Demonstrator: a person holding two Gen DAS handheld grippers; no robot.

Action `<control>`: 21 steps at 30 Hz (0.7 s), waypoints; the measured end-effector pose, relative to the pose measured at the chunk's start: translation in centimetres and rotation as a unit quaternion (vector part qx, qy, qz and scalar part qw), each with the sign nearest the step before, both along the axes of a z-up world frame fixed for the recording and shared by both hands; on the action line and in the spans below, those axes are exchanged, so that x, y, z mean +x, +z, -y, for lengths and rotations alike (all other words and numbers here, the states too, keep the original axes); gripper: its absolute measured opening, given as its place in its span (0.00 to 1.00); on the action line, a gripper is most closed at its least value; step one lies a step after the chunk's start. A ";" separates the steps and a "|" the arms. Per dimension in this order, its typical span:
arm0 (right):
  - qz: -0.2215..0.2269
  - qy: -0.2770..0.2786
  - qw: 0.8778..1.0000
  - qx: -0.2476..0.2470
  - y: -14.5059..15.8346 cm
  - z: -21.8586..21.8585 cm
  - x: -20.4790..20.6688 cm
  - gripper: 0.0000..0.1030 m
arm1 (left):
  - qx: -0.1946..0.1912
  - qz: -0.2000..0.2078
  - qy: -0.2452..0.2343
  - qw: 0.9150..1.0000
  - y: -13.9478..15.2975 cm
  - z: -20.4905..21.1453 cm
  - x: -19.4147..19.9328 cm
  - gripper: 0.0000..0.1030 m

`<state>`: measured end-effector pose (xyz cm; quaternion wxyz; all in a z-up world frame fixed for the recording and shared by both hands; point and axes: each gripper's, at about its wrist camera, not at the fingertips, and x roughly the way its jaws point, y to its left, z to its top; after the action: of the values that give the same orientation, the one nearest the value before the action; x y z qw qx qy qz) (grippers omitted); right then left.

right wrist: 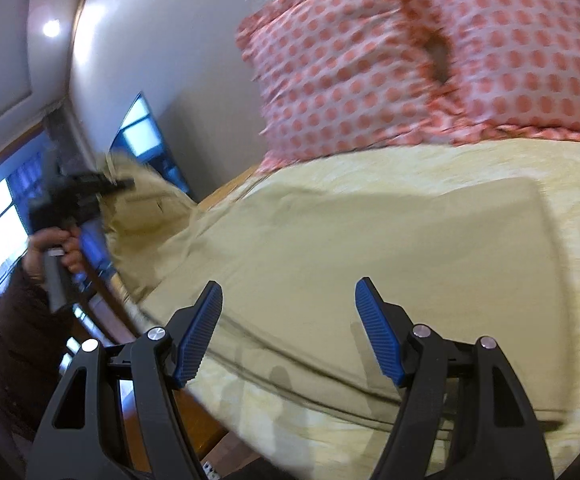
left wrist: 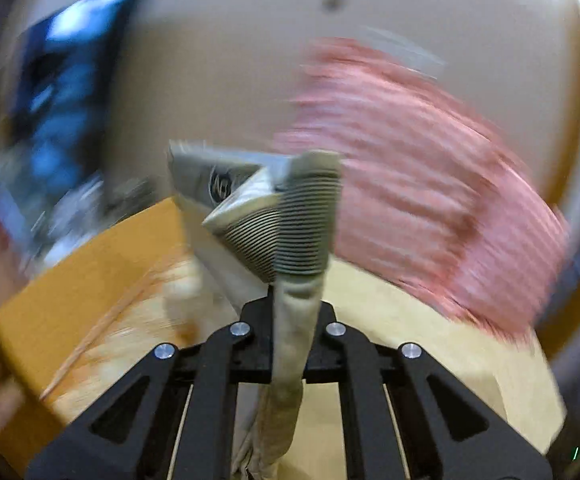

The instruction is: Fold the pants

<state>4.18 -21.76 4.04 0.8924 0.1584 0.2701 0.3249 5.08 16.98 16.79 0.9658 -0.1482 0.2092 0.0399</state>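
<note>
Left wrist view, blurred by motion: left gripper (left wrist: 290, 220) clamped tight on a bunched fold of the khaki pants (left wrist: 290, 360); ribbed grey pads pressed together, cloth hanging down between the black linkage arms. Orange wood bed frame (left wrist: 70, 292) at lower left; pink pillow (left wrist: 429, 200) smeared at right.

Right wrist view, left to right: person's hand (right wrist: 50, 248) grips the left gripper's (right wrist: 102, 186) handle off the bed's left edge, lifting one end of the pants (right wrist: 329, 260). Remaining cloth lies flat, smooth and roughly rectangular across the pale yellow textured bedspread (right wrist: 577, 208). Right gripper (right wrist: 290, 320) hovers over the near hem, blue ribbed pads spread wide, holding nothing. Red-dotted pillows (right wrist: 369, 60) at the bed's far edge.
</note>
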 end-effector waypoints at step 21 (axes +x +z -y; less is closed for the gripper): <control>-0.114 -0.123 0.977 0.131 -0.7 14.3 3.8 0.77 | 0.156 -0.088 -0.330 0.927 -13.7 31.5 -1.2 0.10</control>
<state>7.94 -36.08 3.34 0.8601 0.3422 0.3039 0.2253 3.91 -14.56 3.12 0.9132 0.0853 0.3212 -0.2360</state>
